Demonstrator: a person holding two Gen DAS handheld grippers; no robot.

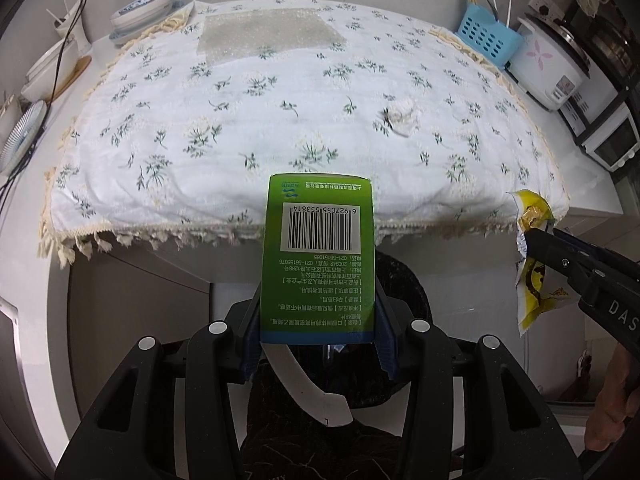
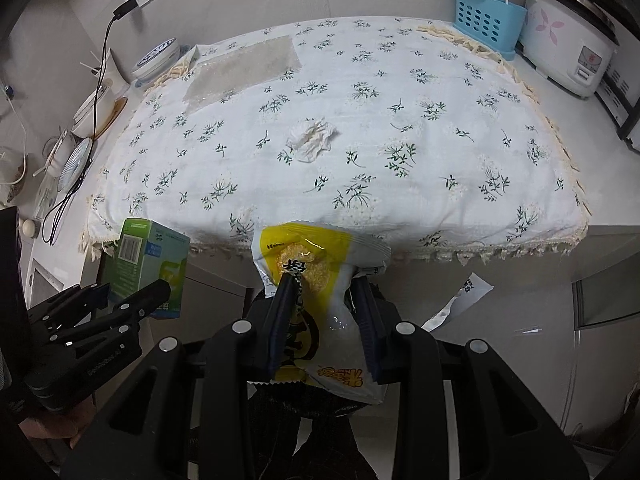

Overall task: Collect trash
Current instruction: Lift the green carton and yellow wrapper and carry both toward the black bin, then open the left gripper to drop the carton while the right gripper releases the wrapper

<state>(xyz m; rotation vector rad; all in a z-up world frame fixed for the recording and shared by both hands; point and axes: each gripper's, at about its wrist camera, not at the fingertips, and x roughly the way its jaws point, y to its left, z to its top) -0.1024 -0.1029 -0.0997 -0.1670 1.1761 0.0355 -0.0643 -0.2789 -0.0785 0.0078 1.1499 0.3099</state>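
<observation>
Hiding most of the black bin (image 1: 404, 280), green box (image 1: 318, 256) fills the left gripper (image 1: 318, 344).

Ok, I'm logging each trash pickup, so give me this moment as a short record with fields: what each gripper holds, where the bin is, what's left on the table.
left gripper: shut on green box
right gripper: shut on yellow snack wrapper
bin: dark trash bin below the table edge, under both grippers
left on tablecloth: crumpled white tissue, clear plastic sheet
back right: blue utensil holder, rice cooker
</observation>
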